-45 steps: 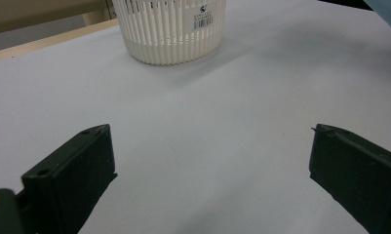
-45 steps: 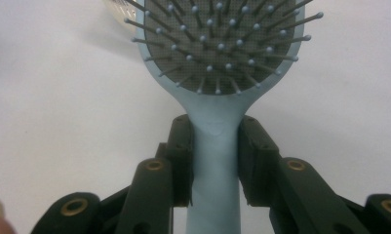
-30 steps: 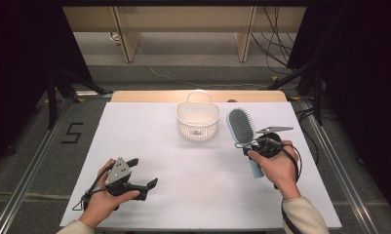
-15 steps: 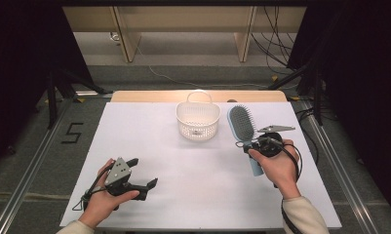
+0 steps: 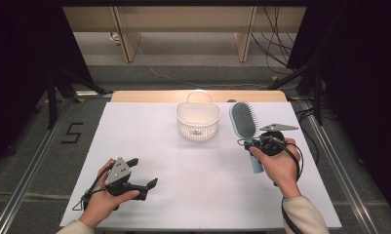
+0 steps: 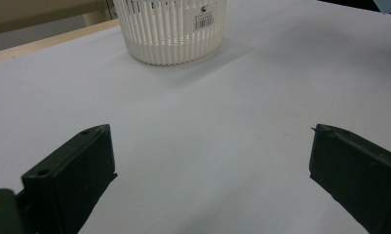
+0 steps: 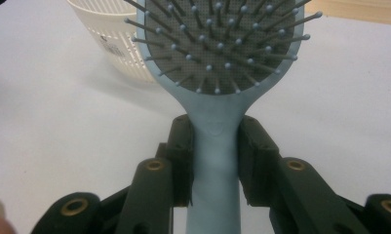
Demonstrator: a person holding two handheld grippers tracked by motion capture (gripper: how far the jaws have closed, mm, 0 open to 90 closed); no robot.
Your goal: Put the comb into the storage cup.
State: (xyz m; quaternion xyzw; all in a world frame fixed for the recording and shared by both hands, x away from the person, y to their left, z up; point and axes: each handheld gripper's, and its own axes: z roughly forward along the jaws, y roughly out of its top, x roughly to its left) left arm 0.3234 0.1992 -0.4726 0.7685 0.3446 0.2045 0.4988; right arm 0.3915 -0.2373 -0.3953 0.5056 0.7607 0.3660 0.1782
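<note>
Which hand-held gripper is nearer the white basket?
Right. The right hand-held gripper grips a hairbrush beside the basket; the left hand-held gripper rests open, farther back.

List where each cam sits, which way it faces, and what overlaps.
High view: above the person's side, looking forward and down; both forearms, left gripper open, right gripper clamping the hairbrush.
Left gripper view: low over the table, facing the basket; own jaws apart.
Right gripper view: along the jaws, pads on the brush handle.
Shared: the basket appears in all three views.
</note>
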